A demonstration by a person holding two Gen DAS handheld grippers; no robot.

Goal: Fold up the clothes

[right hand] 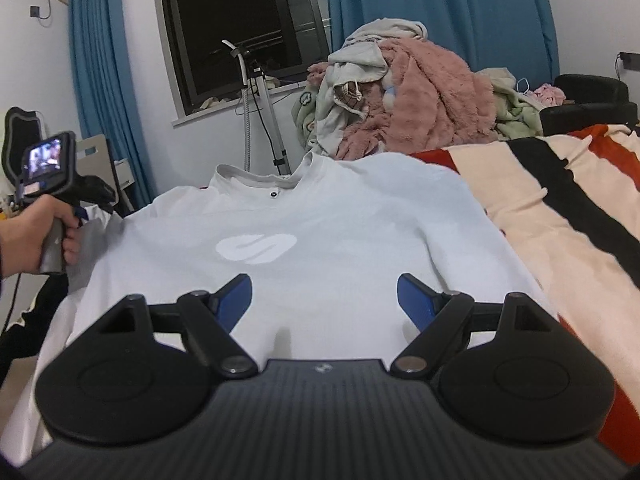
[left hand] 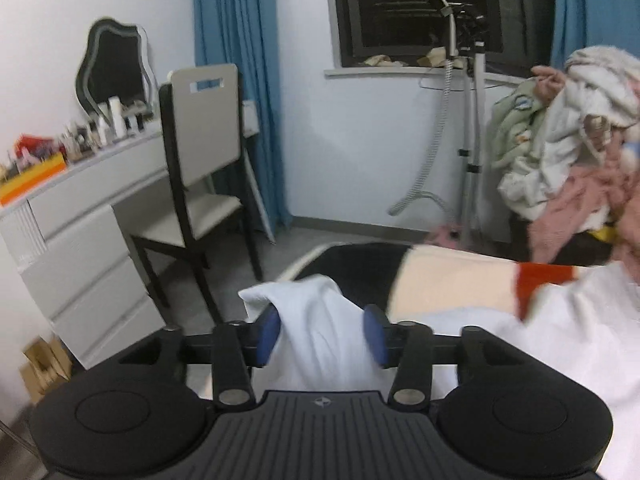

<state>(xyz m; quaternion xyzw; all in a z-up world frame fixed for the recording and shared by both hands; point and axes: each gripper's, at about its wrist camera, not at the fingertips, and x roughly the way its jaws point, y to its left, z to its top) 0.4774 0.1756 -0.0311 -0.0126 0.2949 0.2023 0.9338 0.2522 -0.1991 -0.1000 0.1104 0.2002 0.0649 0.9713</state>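
A pale blue-white cotton T-shirt with a white oval chest logo lies flat, front up, on a bed covered by a cream, black and red striped blanket. The left claw grasps a bunched sleeve of the T-shirt at the bed's edge. The right claw, released with jaws spread, hovers above the shirt's lower half. A heap of pink and white unfolded clothes lies beyond the collar.

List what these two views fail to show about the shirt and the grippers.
- Left wrist view: whether the left gripper pinches the sleeve; cloth fills the gap.
- Right wrist view: shirt hem, hidden under the right gripper.
- Right wrist view: left sleeve, hidden behind the hand.
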